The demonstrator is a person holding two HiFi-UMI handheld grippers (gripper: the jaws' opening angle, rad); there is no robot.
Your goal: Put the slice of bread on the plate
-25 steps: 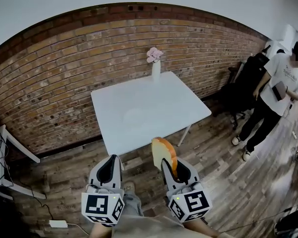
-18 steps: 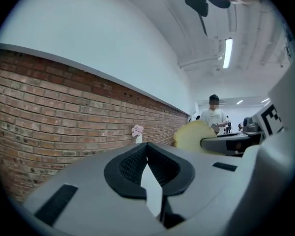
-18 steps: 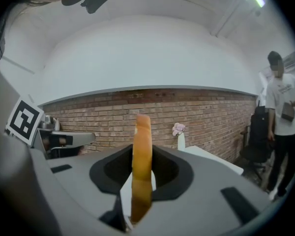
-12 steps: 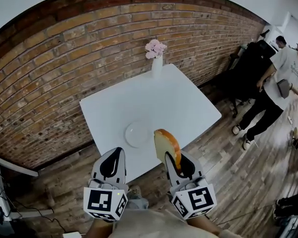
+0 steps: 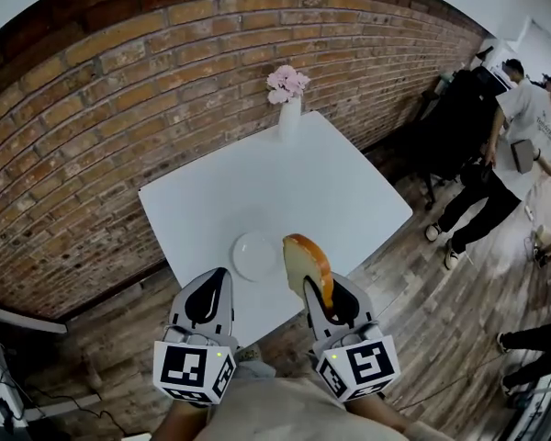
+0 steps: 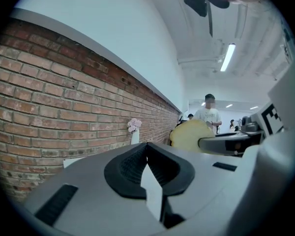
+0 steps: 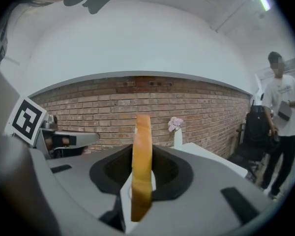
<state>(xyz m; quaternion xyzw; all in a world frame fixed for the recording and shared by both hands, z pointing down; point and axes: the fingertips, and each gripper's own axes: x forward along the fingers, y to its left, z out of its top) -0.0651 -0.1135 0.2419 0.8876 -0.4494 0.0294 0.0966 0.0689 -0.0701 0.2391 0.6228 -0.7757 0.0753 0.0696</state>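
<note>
Bread up on edge in the right tongs, plate close by!
The right tongs (image 5: 314, 288) pinch the slice of bread (image 5: 305, 263) upright at the six o'clock edge of the surface (image 5: 340, 182). The left tongs (image 5: 217, 281) are pressed together and empty. The plate (image 5: 255, 255) lies just at nine o'clock of the slice, with the vase (image 5: 289, 118) well off at twelve. The smart play, I'd say: shift toward nine, roll the slice flat, get low over the plate's middle, then let go.

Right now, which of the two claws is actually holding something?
The right claw: a slice of bread stands on edge, pinched between its jaws. The left claw is closed on nothing.
</note>
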